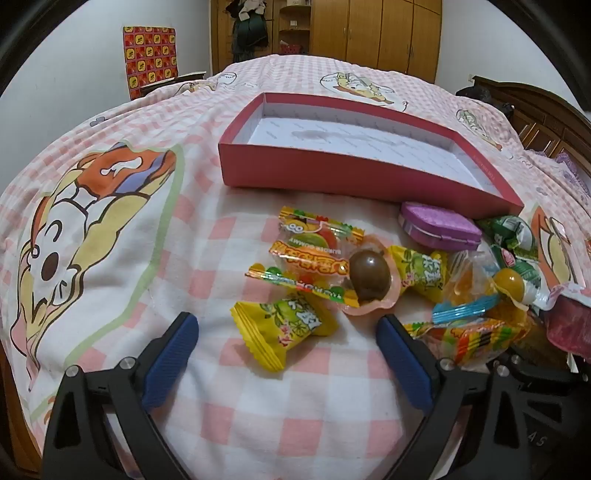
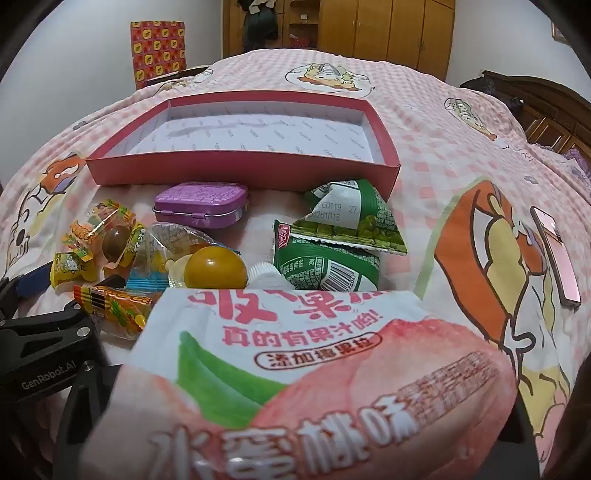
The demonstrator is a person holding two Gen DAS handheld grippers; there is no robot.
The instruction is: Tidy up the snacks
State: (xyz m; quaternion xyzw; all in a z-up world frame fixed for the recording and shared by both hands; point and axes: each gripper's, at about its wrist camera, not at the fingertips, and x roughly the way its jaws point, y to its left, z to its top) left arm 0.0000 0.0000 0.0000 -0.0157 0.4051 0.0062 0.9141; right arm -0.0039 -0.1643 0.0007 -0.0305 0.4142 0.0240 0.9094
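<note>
A pile of snacks lies on the bed in front of an empty red box (image 1: 332, 173) (image 2: 240, 168). My left gripper (image 1: 288, 328) is open, its blue fingers on either side of a yellow candy (image 1: 284, 325). Beyond it lie a chocolate egg (image 1: 369, 275), gummy packets (image 1: 314, 229) and a purple tin (image 1: 439, 223) (image 2: 201, 203). In the right wrist view a large peach jelly pouch (image 2: 306, 369) fills the foreground and hides my right gripper's fingers; it seems held there. Green packets (image 2: 343, 236) and a yellow ball (image 2: 215, 267) lie beyond it.
The bed has a pink checked cartoon sheet (image 1: 110, 221). A pink phone (image 2: 556, 254) lies on it at the right. The left gripper's body (image 2: 40, 347) shows at the right wrist view's left. A wooden wardrobe (image 1: 373, 29) stands behind.
</note>
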